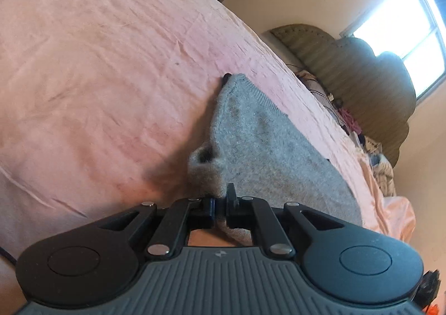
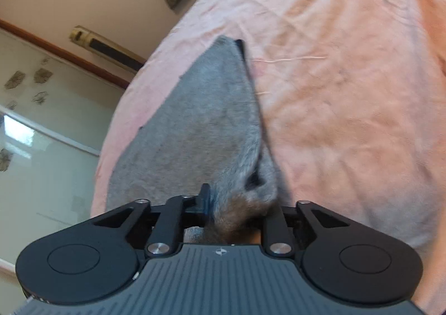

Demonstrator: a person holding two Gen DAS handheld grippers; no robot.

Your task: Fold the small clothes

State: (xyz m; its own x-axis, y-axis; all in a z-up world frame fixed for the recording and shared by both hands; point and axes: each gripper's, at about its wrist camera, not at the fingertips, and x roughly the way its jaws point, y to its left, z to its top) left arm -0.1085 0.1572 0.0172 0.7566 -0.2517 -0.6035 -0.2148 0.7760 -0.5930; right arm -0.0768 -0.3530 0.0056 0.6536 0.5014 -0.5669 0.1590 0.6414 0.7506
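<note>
I keep both hand-held grippers, left [image 1: 221, 203] and right [image 2: 237, 203], pinched on the soft, limp grey garment [image 1: 267, 142]; hold its corners.

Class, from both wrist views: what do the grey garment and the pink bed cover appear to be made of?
Grey garment: seemingly knitted wool or a wool-like blend, matte; fuzzy nap, ribbed edge. Pink bed cover: probably thin woven cotton, matte; fine creases, no sheen.
</note>
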